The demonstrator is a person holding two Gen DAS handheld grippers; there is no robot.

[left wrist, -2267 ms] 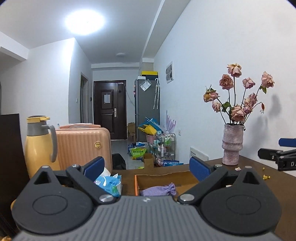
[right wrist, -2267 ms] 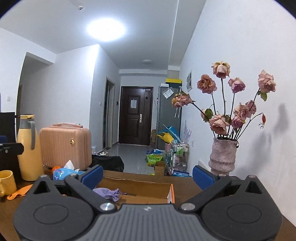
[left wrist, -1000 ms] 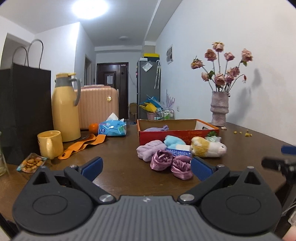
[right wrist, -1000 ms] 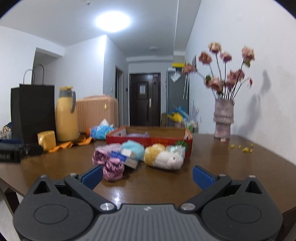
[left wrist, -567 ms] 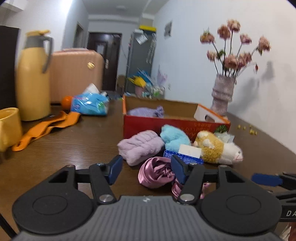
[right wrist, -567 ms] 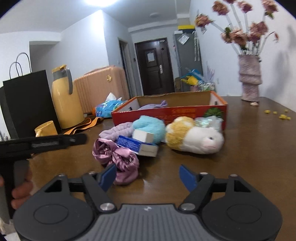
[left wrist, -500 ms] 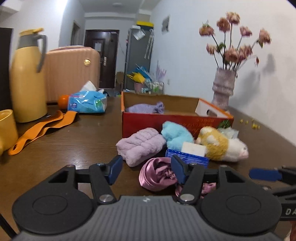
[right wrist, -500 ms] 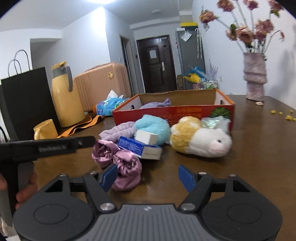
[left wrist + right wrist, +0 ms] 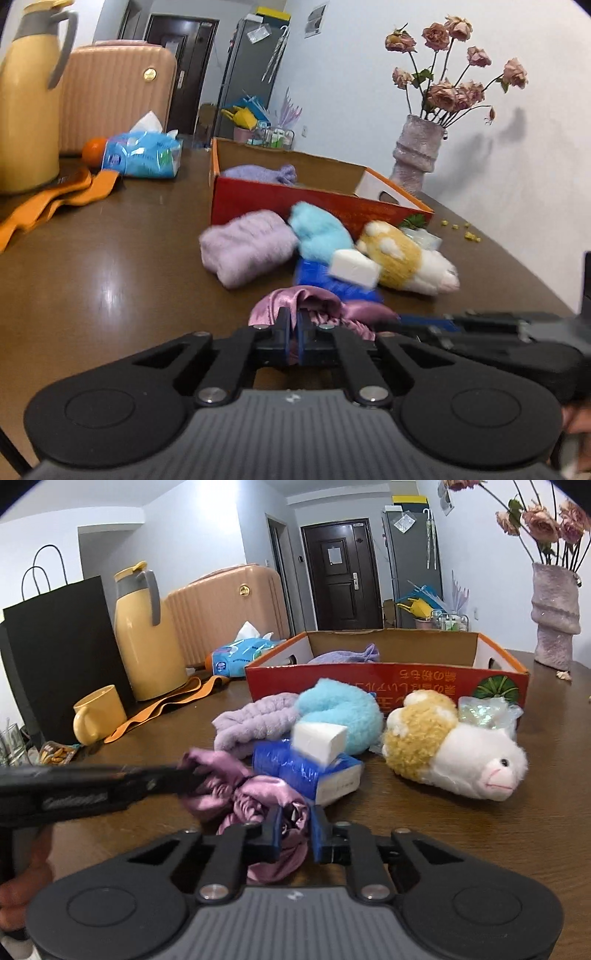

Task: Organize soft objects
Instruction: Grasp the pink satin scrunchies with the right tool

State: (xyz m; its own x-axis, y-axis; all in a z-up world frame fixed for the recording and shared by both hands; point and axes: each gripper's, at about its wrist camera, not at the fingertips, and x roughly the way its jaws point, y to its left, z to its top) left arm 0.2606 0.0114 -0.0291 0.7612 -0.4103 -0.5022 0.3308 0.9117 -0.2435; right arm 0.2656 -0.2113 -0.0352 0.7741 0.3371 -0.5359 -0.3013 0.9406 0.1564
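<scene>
A pink satin scrunchie bundle (image 9: 317, 304) lies at the near end of a pile of soft things; it also shows in the right wrist view (image 9: 255, 794). My left gripper (image 9: 294, 334) is shut on its left part. My right gripper (image 9: 293, 834) is shut on its right part. Behind lie a lilac towel (image 9: 245, 251), a light blue plush (image 9: 319, 232), a blue tissue pack (image 9: 306, 771) with a white block (image 9: 319, 740) on it, and a yellow-white plush toy (image 9: 454, 753). The red cardboard box (image 9: 388, 683) holds a lilac pouch (image 9: 343, 656).
On the brown table (image 9: 92, 277) stand a yellow jug (image 9: 142, 631), a yellow mug (image 9: 98, 714), an orange strap (image 9: 166, 705), a blue wipes pack (image 9: 142, 155), a black bag (image 9: 59, 653) and a vase of roses (image 9: 419, 158). A peach suitcase (image 9: 110, 96) is behind.
Both grippers dropped from looking down the room to the table, moved in on the pink scrunchies and closed on them from either side.
</scene>
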